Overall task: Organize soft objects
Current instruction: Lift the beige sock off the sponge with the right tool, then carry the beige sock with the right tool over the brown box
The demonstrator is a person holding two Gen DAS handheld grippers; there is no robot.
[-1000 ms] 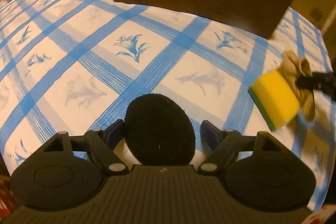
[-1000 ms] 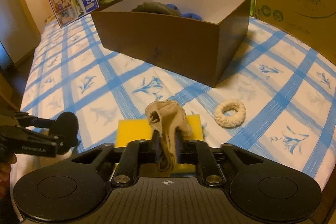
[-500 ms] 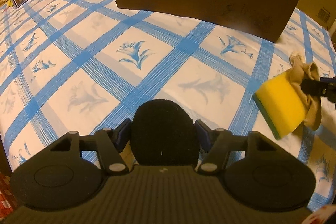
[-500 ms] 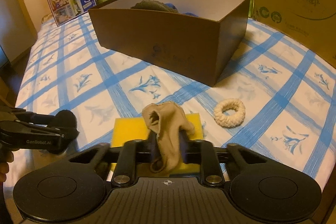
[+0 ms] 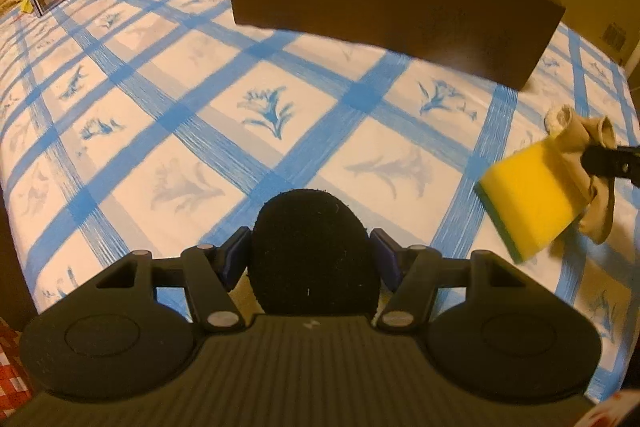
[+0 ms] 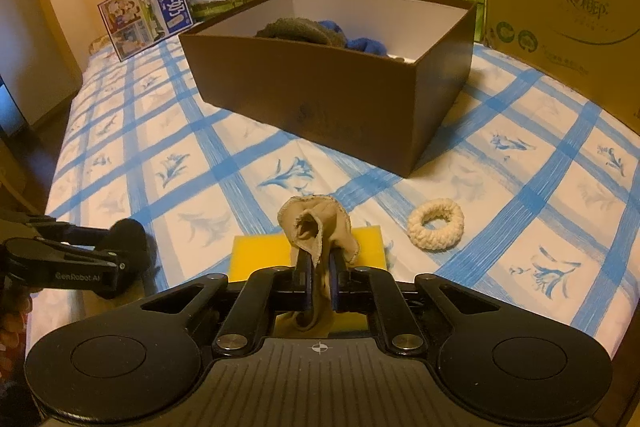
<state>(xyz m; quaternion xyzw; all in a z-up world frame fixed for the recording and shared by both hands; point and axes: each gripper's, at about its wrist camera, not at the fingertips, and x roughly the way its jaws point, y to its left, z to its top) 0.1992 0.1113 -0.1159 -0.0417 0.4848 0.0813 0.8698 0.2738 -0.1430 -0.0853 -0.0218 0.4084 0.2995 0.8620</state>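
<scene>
— What did each hand-held gripper hold?
— The left hand-held gripper [image 5: 310, 259] pinched a black round pad [image 5: 312, 251]; the right hand-held gripper [image 6: 319, 277], just closing, clamped a beige sock [image 6: 314, 235] above the yellow sponge [image 6: 260, 253] on the bed [image 6: 208, 163].

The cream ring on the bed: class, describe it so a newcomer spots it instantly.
Start at the brown box on the blue-checked bedspread. Nearer the camera, off its right corner, lies the cream ring, alone on the cloth. Unlike the yellow sponge beside it, it is knitted, with a hole.

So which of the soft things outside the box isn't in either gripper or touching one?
The cream ring, lying alone on the bedspread. The black pad and tan sock are gripped, and the yellow sponge sits under the sock.
</scene>
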